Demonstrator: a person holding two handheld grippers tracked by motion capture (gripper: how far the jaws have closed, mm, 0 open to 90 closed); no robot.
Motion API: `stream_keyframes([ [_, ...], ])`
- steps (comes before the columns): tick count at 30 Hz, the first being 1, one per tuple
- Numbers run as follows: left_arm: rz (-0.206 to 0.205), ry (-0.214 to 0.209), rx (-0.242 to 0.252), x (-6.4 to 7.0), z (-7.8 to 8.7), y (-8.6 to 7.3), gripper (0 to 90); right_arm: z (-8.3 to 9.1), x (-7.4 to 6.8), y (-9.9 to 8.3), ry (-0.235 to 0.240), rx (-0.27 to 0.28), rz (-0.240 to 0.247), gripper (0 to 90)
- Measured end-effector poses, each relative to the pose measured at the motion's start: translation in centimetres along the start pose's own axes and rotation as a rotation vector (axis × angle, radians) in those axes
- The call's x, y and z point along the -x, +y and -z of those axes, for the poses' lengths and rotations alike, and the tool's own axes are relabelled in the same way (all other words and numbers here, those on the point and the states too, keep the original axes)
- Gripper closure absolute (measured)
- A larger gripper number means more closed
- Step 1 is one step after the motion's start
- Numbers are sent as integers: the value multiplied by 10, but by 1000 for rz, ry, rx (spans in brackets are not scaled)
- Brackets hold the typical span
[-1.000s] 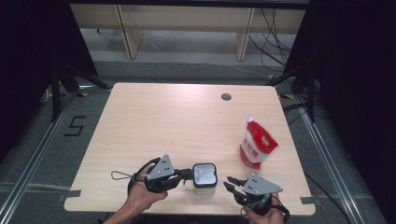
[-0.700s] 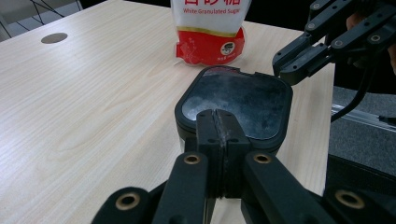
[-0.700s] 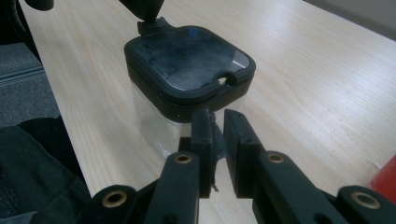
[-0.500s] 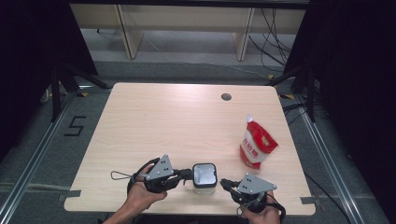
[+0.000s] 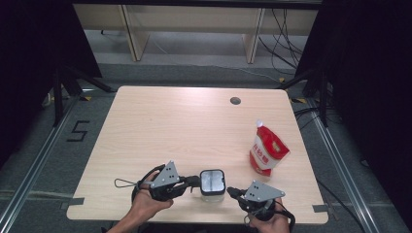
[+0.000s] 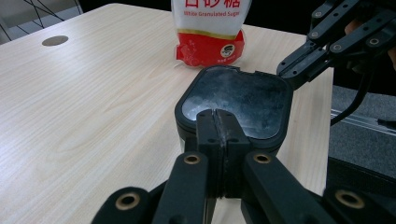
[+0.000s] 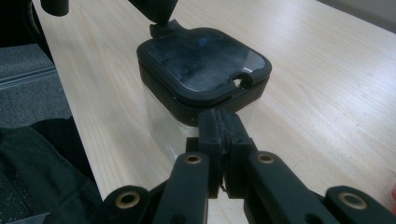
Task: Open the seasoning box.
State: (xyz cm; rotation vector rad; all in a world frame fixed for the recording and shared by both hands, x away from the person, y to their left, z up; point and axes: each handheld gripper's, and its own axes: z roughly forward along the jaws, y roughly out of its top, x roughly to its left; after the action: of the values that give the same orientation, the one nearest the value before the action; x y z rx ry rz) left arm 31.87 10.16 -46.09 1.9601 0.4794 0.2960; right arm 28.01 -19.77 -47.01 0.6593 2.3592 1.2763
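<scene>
From the high view, a clear square container (image 5: 212, 183) with a dark lid stands near the front edge of the wooden counter (image 5: 160, 131), between the two hands. The left claw (image 5: 193, 183) meets the container's left side, and the right claw (image 5: 231, 192) points at its right side from just beside it; a red and white sugar pouch (image 5: 267, 151) stands upright well apart toward the right edge. In the left gripper view, the left claw (image 6: 218, 126) has its jaws pressed together, their tips at the near rim of the container's lid (image 6: 236, 100); whether they pinch a tab there I cannot tell. The sugar pouch (image 6: 211, 30) stands behind the container, and the other gripper reaches in from the upper right. In the right gripper view, the right claw (image 7: 223, 128) is also pressed together, its tips just below the lid rim of the container (image 7: 201, 70), apparently touching the wall.
</scene>
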Motion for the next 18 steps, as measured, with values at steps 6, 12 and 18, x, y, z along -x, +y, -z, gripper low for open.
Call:
stream_keyframes([
  [6, 4, -1, 7, 0, -1, 0, 886, -1, -1, 2, 0, -1, 10, 896],
  [12, -3, -7, 12, -1, -1, -1, 887, -2, -1, 2, 2, -10, 9, 898],
  [18, 23, -20, 18, 1, -3, -1, 890, -3, 0, 4, 7, -3, 12, 899],
])
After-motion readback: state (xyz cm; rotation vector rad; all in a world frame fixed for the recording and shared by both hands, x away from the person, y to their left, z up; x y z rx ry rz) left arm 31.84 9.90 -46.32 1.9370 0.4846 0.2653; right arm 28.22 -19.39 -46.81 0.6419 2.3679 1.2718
